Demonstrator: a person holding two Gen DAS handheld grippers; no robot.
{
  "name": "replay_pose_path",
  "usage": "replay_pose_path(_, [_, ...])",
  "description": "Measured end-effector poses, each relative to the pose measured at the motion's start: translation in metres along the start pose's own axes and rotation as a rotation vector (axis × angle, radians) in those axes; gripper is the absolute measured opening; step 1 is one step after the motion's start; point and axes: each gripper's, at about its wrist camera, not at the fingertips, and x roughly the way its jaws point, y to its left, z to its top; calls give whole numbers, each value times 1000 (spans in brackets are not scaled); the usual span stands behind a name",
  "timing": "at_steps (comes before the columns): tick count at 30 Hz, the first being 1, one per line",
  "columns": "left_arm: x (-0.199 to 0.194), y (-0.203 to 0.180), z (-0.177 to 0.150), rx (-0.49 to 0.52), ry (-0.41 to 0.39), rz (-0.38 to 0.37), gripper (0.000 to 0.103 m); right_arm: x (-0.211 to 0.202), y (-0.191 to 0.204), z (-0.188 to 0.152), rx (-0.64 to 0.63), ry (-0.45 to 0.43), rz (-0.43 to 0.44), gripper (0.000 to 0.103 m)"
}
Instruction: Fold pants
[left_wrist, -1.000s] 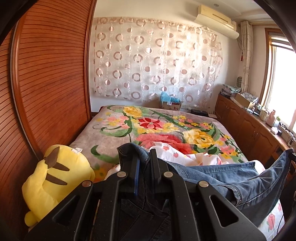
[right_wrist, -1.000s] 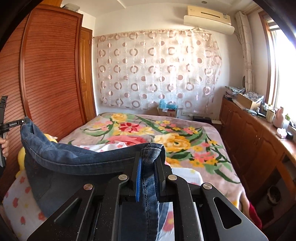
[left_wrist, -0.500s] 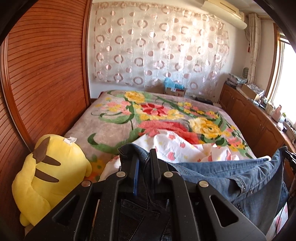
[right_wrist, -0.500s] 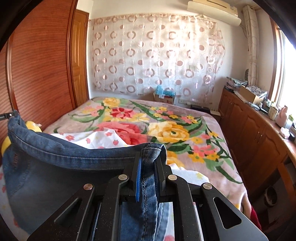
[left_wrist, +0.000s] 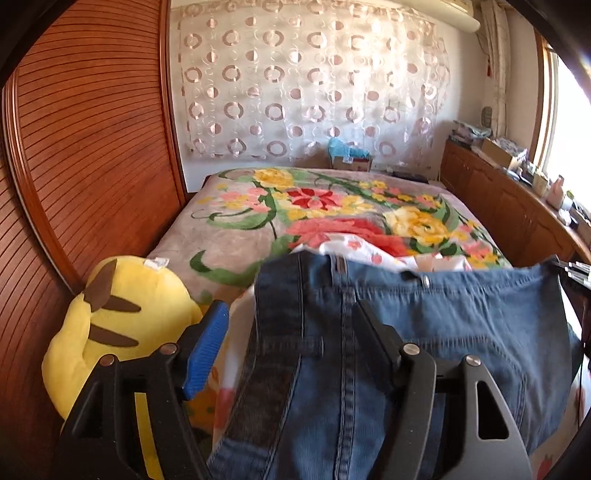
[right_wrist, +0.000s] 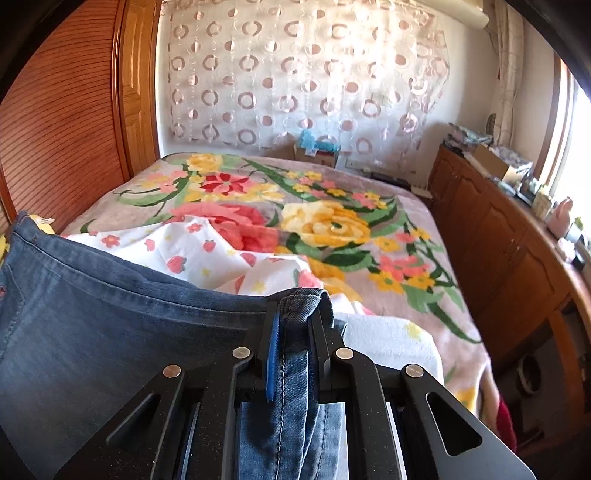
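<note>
Denim fills the near half of both views: the pants (left_wrist: 424, 332) are spread waistband-out across the foot of the bed (left_wrist: 229, 236), on top of a white flowered sheet (right_wrist: 207, 254) that covers the near part of the big floral blanket.

Left gripper (left_wrist: 291, 332) is letting go right now. Its jaws are opening, the blue pad (left_wrist: 205, 350) is swung well clear to the left, and the cloth lies loose in the gap with neither pad pressing on it. The waistband corner sits just ahead of the fingertips, draped over the right finger's side more than the left. My read is that this end has been set down where it belongs, so the grip is no longer needed.

Right gripper (right_wrist: 293, 332), different story. A folded edge of the waistband stands up between its jaws, seam stitching running straight down the middle. The jaws are beginning to ease apart, yet the pads look close against the denim on both sides, so call it a pinch that is starting to loosen. Holding that end a beat longer would keep the waistband stretched flat while the other side settles, which seems the reason for the stagger.

From the right view the pants run off to the left, away from the gripper, toward the yellow plush toy (left_wrist: 122, 321) by the wooden wardrobe (left_wrist: 92, 147). The next fold is not yet begun.
</note>
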Motion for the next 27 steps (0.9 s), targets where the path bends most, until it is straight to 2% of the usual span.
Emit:
replay_pose_path(1, [-2,-1,-6,4,4,-3,70,-2,-1,2,2,12,-4,24])
replay_pose_path(7, [-16,-8,-27,7,16,-33,70,-43,-16,-9,61,-2,20,44])
replay_pose_path(12, [-35,-19,-42,-2,9,-70,70,-80,-26,-38,78,21,52,45])
replay_pose_path(15, [-42,-28,-52,5,11,-87,70,-103,-32,-56,99,37,74,51])
replay_pose_path(18, [-48,-36,-61,11,18,-106,70,-121,-33,-70,110,50,85,52])
replay_pose_path(27, [-50,-47,-84,29,64,-122,70,-128,-32,-98,144,156,98,54])
